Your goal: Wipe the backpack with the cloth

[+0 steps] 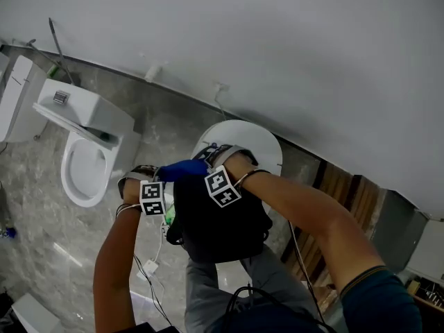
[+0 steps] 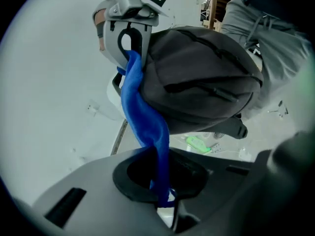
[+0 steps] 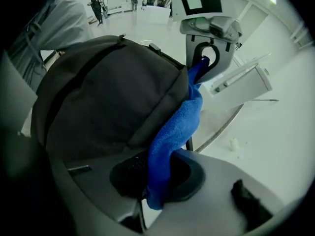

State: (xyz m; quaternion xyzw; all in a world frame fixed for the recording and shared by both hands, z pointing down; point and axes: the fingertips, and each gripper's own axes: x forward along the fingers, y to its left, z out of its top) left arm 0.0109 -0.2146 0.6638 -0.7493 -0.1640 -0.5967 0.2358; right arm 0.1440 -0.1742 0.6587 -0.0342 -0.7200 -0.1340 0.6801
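**Lighting and picture quality: even, diffuse indoor light across three views**

Head view: the pale wall above the backpack [image 1: 220, 222] is bright, while the backpack itself reads as near-featureless black. Soft glare streaks lie on the glossy floor [image 1: 55, 248] to its left, and the shadows are faint. Gripper views: fisheye bending, with black vignette at the corners away from the backpack. The background beyond it is washed out white, with a green cast in the right gripper view. The cloth [image 2: 142, 117] beside it is saturated blue and sharp. The grey foreground below it is soft and out of focus.
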